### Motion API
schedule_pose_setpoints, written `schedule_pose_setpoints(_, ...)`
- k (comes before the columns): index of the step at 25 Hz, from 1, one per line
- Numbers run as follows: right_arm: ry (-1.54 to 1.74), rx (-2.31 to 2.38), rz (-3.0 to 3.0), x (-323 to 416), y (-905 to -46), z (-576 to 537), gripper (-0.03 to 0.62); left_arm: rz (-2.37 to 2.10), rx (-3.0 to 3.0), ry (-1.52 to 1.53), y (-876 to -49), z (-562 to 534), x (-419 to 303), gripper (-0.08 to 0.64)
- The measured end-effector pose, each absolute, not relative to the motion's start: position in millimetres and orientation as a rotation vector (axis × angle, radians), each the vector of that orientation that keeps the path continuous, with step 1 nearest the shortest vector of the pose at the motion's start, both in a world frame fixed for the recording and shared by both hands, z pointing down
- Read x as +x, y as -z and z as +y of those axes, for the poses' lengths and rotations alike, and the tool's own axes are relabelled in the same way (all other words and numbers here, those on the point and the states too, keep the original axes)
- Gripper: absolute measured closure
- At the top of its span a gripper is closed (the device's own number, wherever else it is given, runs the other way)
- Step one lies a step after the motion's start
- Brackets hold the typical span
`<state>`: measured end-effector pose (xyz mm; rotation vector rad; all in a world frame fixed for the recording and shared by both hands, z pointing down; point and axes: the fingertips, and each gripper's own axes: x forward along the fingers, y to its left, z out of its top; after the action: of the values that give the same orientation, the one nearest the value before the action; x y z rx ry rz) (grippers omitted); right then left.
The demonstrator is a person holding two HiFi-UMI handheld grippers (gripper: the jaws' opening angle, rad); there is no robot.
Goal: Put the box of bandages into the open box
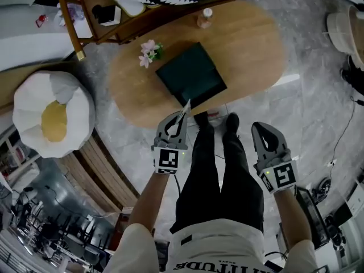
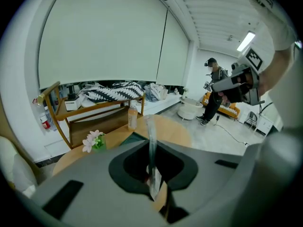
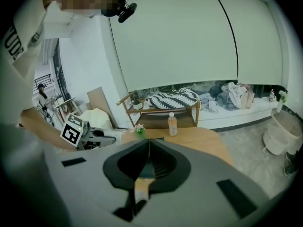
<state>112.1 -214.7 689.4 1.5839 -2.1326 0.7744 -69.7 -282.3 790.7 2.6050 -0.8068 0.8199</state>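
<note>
My left gripper (image 1: 181, 119) is shut on a thin, flat, pale packet (image 1: 184, 110), which sticks out past the fingertips towards the table. In the left gripper view the packet (image 2: 151, 129) stands edge-on between the closed jaws of the left gripper (image 2: 152, 149). A dark green square box (image 1: 191, 75) lies on the oval wooden table (image 1: 250, 44), just beyond the left gripper; one corner of the box (image 2: 129, 138) shows over the jaws. My right gripper (image 1: 261, 128) hangs over the floor beside my right leg, away from the table. Its jaws are shut with nothing between them (image 3: 149, 141).
Pink flowers (image 1: 149, 51) and a small bottle (image 1: 205, 17) stand on the table behind the box. A wooden shelf (image 1: 99, 16) with a striped cloth is beyond it. A white and yellow beanbag (image 1: 54, 115) sits at the left. Cables (image 1: 341, 135) lie on the floor at the right.
</note>
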Motion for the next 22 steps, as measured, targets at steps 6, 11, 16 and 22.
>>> schedule_pose_setpoints(6,-0.837,1.578,-2.116,110,-755,-224,0.571,-0.76,2.595,-0.886,-852,-286,-51,0.525)
schedule_pose_setpoints(11,-0.885,1.56,-2.12,105,-797,-230,0.571,-0.692,2.567,-0.974,-907,-286,-43,0.525)
schedule_pose_setpoints(16,-0.914,1.507,-2.138,94,-827,-227,0.571,-0.626,2.472,-1.159,-972,-279,-41,0.525)
schedule_pose_setpoints(22,-0.968,1.509,-2.129,93,-854,-217,0.571,-0.481,2.407,-1.347,-1014,-273,-29,0.525)
